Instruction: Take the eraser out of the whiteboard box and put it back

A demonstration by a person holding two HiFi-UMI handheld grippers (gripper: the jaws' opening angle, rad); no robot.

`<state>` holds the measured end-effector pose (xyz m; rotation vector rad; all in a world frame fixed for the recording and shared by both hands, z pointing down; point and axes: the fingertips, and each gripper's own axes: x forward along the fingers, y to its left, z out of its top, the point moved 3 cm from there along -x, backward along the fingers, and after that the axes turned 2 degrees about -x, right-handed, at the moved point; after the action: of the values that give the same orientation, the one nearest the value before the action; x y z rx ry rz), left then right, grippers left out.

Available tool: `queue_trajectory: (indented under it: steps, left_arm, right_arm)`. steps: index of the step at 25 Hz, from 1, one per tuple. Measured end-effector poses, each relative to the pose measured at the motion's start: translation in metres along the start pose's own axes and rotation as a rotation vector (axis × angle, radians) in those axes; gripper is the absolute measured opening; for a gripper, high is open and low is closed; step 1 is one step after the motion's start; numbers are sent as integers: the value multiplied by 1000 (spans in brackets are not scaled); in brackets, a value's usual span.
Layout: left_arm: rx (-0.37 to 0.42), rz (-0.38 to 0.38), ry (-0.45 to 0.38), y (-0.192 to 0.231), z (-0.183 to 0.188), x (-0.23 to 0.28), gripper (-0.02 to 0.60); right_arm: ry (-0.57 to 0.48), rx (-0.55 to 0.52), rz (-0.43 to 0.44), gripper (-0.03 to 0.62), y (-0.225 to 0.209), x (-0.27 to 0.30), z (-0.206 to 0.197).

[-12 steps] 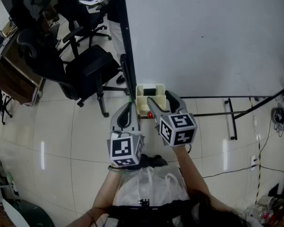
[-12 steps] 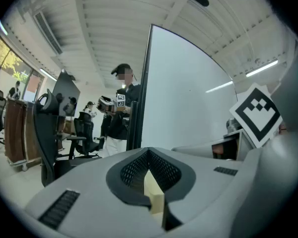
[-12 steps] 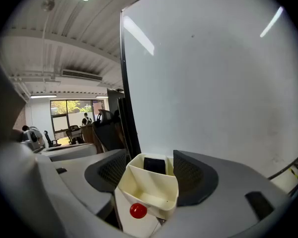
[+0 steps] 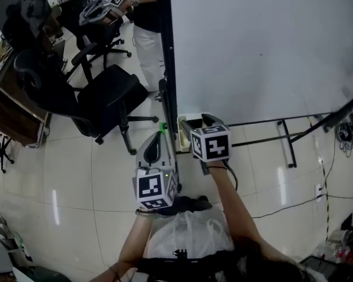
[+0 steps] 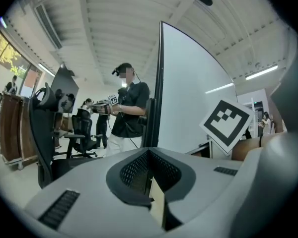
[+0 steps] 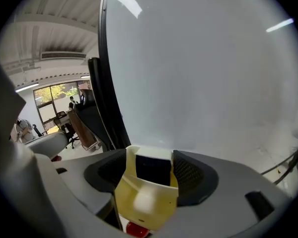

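A cream whiteboard box hangs at the lower left corner of the whiteboard. In the right gripper view the box shows a dark eraser with a white top standing inside it. My right gripper points down at the box, its jaws spread wide on either side of the box's upper part and the eraser. I cannot tell whether the pads touch the box walls. My left gripper hovers just left of the box by the board's black edge, jaws together with nothing held.
A black office chair stands left of the board. Another person holding grippers stands behind it. The board's stand legs run along the floor at right. A small red item shows under the box. A wooden desk is far left.
My right gripper has moved forward onto the box, so its jaws now straddle it. The left gripper has hardly moved. The view has tilted up, and the other person is now in sight.
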<state>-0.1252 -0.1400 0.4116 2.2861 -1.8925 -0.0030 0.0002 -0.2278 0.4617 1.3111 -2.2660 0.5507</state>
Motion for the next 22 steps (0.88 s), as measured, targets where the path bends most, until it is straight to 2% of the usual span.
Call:
queue_trajectory:
  steps: [6,8,13,16,22]
  left_arm:
    - [-26,-20,-11,19,3,10,3]
    - [-34,-27,-15,22,5,13,3]
    - [-38,-44,-10,27,3,14,4]
    - [-30,-50,-12,29,5,12,3]
    - [-35,-34,-13,36,6,11,3]
  right_arm:
    - [76,-48,-125,316,-6,12,-4]
    - [81,-49,-146,282,-8,12,-4]
    - [74,-44,-144,259,-7,14,-4]
    - [35,-21,-125,253,-6,10,-3]
    - [-120,-52,-114,252,2,-20,34]
